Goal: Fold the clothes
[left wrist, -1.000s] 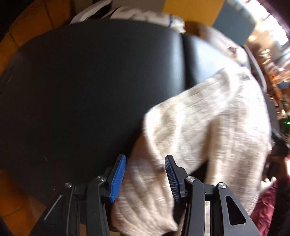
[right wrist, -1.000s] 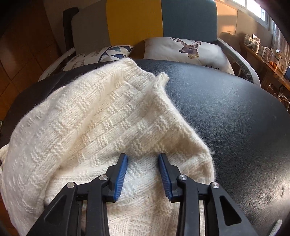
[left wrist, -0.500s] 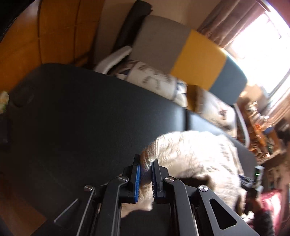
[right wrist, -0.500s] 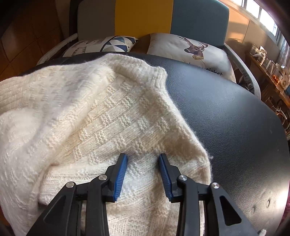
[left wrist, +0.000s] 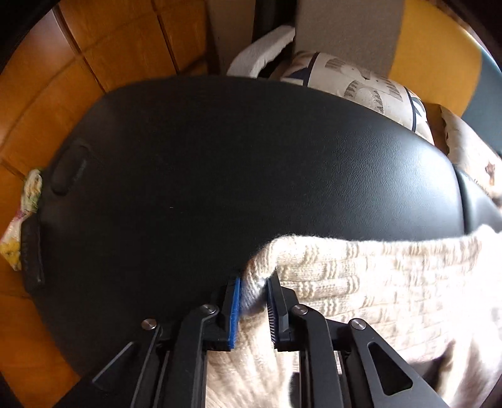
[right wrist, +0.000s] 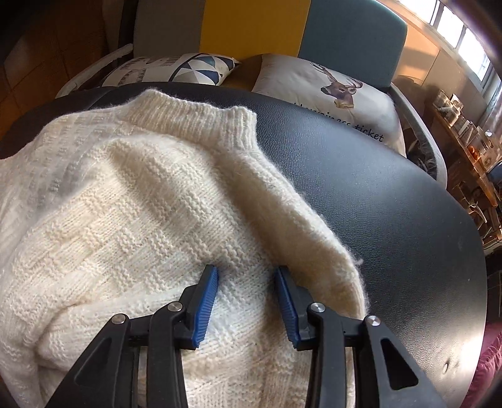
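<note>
The left tongs (left wrist: 253, 298), which stood spread around a loose fold 1.0 s ago, are now pressed together on a bunched edge of the cream, chunky-knit wool sweater (right wrist: 150, 201), and the cloth runs taut from them off to the right. That grip looks like the start of a fold or a spreading pull: with 1 edge held, the garment can be drawn across the black, leather-textured padded bench (left wrist: 219, 163).

The right tongs (right wrist: 248, 301) are spread as they were, blue pads resting on or just above the knit near the sweater's right side, pinching nothing. They have barely shifted, while the ribbed neckband (right wrist: 200, 110) has come into clearer sight at the far edge.

The sweater lies rumpled on the near half of the bench, its right edge rolled under, so it probably needs flattening before any clean fold.

To the left of the held edge the bench is bare, which gives room to pull. At its left rim hangs a small floral cloth (left wrist: 22, 216). Beyond the far edge sit a geometric-print cushion (right wrist: 175, 70) and a deer-print cushion (right wrist: 332, 91) on a grey, yellow and teal sofa (right wrist: 260, 28), well apart from the work.
</note>
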### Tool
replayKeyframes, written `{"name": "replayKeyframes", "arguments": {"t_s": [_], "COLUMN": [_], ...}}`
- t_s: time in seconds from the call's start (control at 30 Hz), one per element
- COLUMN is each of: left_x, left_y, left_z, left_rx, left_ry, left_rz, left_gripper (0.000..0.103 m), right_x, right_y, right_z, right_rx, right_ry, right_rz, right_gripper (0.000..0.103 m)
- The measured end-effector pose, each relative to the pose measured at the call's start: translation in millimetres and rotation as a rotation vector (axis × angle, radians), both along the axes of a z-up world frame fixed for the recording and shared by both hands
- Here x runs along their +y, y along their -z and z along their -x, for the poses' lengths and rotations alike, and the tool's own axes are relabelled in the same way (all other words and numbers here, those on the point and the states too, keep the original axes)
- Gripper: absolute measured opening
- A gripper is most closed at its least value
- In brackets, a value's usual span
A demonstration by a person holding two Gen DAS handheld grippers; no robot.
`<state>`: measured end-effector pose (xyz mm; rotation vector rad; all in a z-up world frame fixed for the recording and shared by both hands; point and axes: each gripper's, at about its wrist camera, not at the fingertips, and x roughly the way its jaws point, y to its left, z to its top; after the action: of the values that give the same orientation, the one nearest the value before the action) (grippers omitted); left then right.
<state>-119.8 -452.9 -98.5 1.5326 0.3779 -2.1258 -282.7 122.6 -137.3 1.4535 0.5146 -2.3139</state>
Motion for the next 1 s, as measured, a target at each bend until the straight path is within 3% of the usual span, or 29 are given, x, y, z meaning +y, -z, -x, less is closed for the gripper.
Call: {"name": "replayKeyframes", "arguments": {"t_s": [0.13, 0.2, 0.27, 0.33, 0.37, 0.43, 0.5, 0.57, 0.67, 0.77, 0.87, 0.93, 0.97, 1.0], "left_x": [2.1, 13.2, 39.5, 80.4, 106.2, 163.7, 218.1, 260.4, 304.7, 343.7, 351.5, 339.7, 333.3, 330.3], "left_y": [-38.6, -62.5, -85.6, -93.8, -92.6, -79.7, -58.4, -39.0, -21.1, -6.5, -2.5, 17.1, 24.1, 26.9], "left_z": [-15.1, -31.4, -52.2, -68.4, -74.2, -78.5, -80.4, -81.4, -79.5, -80.4, -88.2, -73.5, -68.0, -65.6], "left_rx": [0.03, 0.082, 0.203, 0.293, 0.317, 0.312, 0.281, 0.245, 0.204, 0.166, 0.134, 0.104, 0.104, 0.101], "left_ry": [-0.04, -0.047, 0.004, 0.11, 0.171, 0.306, 0.429, 0.505, 0.57, 0.622, 0.618, 0.591, 0.575, 0.572], "left_rz": [0.093, 0.13, 0.048, -0.083, -0.129, -0.168, -0.225, -0.267, -0.294, -0.307, -0.279, -0.3, -0.313, -0.321], "left_gripper": [0.024, 0.024, 0.024, 0.033, 0.035, 0.036, 0.036, 0.036, 0.036, 0.036, 0.036, 0.036, 0.036, 0.036], "right_x": [-3.4, -4.4, 0.4, 9.4, 14.0, 26.6, 40.0, 51.3, 65.9, 77.3, 70.5, 63.4, 59.8, 55.6], "right_y": [3.0, 3.7, 4.1, -9.9, -17.2, -36.6, -48.1, -43.4, -26.6, -8.2, 4.0, 3.0, 2.9, 2.2], "right_z": [9.0, 15.0, 20.7, 12.1, 7.6, -17.6, -49.2, -83.2, -124.7, -139.8, -144.7, -149.8, -152.0, -154.9], "right_rx": [0.019, 0.025, -0.011, -0.008, -0.006, -0.061, -0.187, -0.312, -0.358, -0.372, -0.354, -0.329, -0.319, -0.312], "right_ry": [-0.01, -0.009, 0.015, 0.029, 0.035, -0.016, -0.092, -0.169, -0.18, -0.117, -0.086, -0.078, -0.07, -0.078], "right_rz": [-0.05, -0.075, -0.052, 0.011, 0.044, 0.213, 0.401, 0.504, 0.485, 0.512, 0.518, 0.519, 0.513, 0.503], "right_gripper": [0.046, 0.057, 0.057, 0.054, 0.053, 0.053, 0.053, 0.053, 0.053, 0.053, 0.054, 0.059, 0.055, 0.031]}}
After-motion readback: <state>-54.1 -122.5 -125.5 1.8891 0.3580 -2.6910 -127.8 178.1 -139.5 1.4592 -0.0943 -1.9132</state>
